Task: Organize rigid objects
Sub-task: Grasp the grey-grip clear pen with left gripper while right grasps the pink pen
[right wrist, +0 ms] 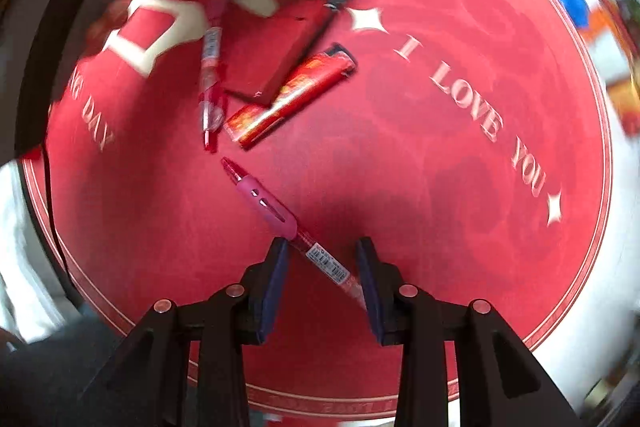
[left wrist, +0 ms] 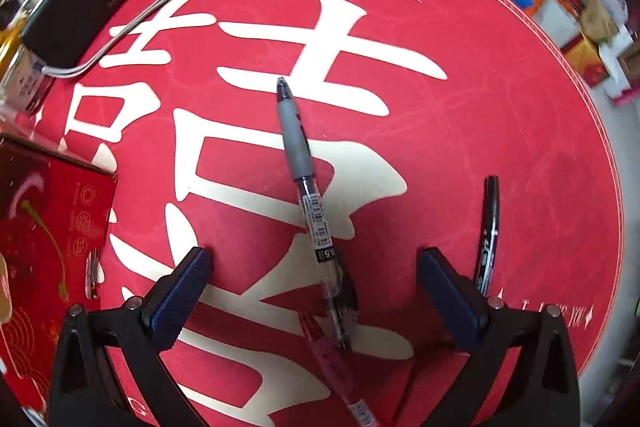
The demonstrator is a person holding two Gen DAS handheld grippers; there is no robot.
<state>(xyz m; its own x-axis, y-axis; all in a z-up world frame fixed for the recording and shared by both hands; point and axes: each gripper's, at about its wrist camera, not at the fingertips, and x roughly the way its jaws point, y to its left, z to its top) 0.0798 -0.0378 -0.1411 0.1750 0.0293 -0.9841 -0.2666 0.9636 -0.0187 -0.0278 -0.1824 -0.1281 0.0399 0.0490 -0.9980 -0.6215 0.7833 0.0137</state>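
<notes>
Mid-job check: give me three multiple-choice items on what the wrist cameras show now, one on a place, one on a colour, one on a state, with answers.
1. Where does the grey-grip pen lie relative to the left gripper?
A. between its fingers, running forward
B. outside the left finger
C. on the red box

2. What colour is the grip of the pen at the right gripper?
A. grey
B. pink
C. black

3. How do the left gripper's jaws stand?
A. shut on the pen
B. wide open
C. shut on nothing

Answers:
1. A, the pen's barrel passes through the gap between the fingers and its tip points away over the mat.
2. B, the rubber sleeve near its tip is plainly pink.
3. B, a broad stretch of mat shows on each side of the pen, and neither pad touches it.
</notes>
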